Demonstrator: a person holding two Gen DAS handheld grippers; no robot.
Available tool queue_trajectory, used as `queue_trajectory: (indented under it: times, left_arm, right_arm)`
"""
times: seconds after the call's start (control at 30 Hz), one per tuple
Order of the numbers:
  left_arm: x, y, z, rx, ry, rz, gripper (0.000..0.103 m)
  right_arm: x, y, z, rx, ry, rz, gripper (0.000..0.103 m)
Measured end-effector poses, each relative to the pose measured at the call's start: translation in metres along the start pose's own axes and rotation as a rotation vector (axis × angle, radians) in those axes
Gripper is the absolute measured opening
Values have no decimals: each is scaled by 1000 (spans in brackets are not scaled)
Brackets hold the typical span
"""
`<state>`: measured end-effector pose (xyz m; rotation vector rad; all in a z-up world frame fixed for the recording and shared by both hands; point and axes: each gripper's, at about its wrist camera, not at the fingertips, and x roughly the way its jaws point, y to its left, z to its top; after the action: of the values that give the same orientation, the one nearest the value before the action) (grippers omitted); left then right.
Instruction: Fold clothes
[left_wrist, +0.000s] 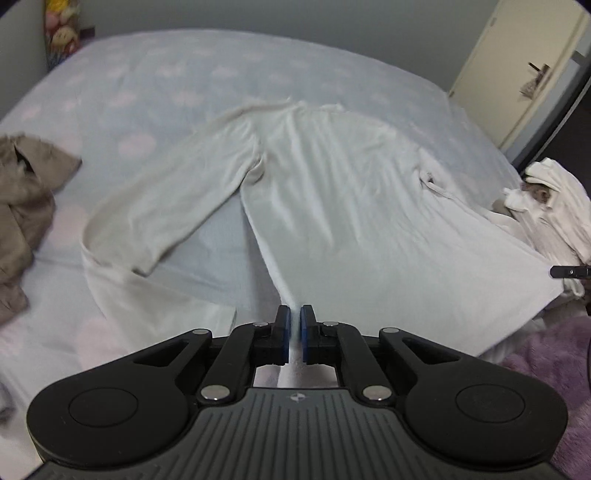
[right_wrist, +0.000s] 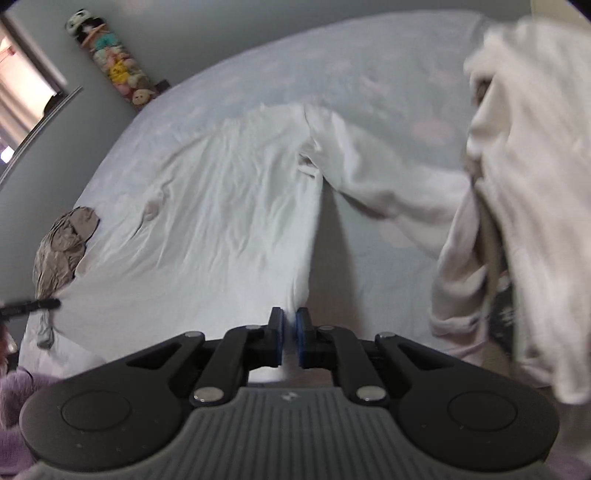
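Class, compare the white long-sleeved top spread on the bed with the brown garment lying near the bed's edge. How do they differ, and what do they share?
Colour: the white top is pale white; the brown garment is dull brown.
Pose: the white top lies spread out with one sleeve stretched aside; the brown garment sits crumpled in a heap.
Handling: the white top's hem is pinched by the left claw and right claw; the brown garment is untouched.
Shared: both rest on the bed.

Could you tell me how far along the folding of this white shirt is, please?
Done: the white long-sleeved shirt lies spread on the bed. In hand: left gripper and right gripper pinch its hem. Left: no fold shows yet; the brown garment remains crumpled.
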<state>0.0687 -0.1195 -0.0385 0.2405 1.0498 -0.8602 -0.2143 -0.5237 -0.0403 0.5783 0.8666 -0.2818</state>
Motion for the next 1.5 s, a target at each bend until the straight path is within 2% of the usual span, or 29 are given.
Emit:
queue_trajectory:
  times: [0.2,0.4,0.47,0.6,0.67,0.73,0.77,0.83,0.97,1.03,1.13,1.27,1.4,1.5]
  left_arm:
    - [-7,-9,-22,85,109,56,4]
    - [27,0,-53,105,255,99,4]
    - [40,2,-56,106,295,112,4]
    - [57,11,-56,54,351,94,5]
    - [60,15,-56,26,362,86,6]
    - [58,21,-55,-3,353,63,25]
    - [54,24,-54,-13,340,51,30]
    - [42,28,-50,-24,303,32,44]
    - [22,38,-37,-21,219,48,45]
    - [26,43,-29,-26,200,82,45]
    - [41,50,-19,-48,190,84,47]
    - [76,55,-13,-34,211,115,47]
    - [106,53,-17,38,256,203,48]
    - [121,56,-25,46,287,233,48]
  right_arm:
    - [-22,12,-23,-65,51,-17,8]
    - [14,1,-56,-54,136,-43,8]
    - [27,-1,-62,-45,152,-47,8]
    - [41,0,-66,-66,171,-66,9]
    - [42,1,-67,-81,168,-72,15]
    - [42,2,-68,-95,165,-77,19]
    - [40,1,-70,-92,154,-74,32]
    - [30,-2,-68,-78,103,-64,39]
    - [11,-10,-56,-30,-14,-93,41]
    - [10,-15,-48,-22,-54,-116,41]
    - [21,-18,-38,-11,-87,-127,43]
    - [39,-16,-30,-7,-132,-115,52]
    - [50,-15,-28,-15,-175,-115,54]
    - [56,-23,-29,36,-164,-108,54]
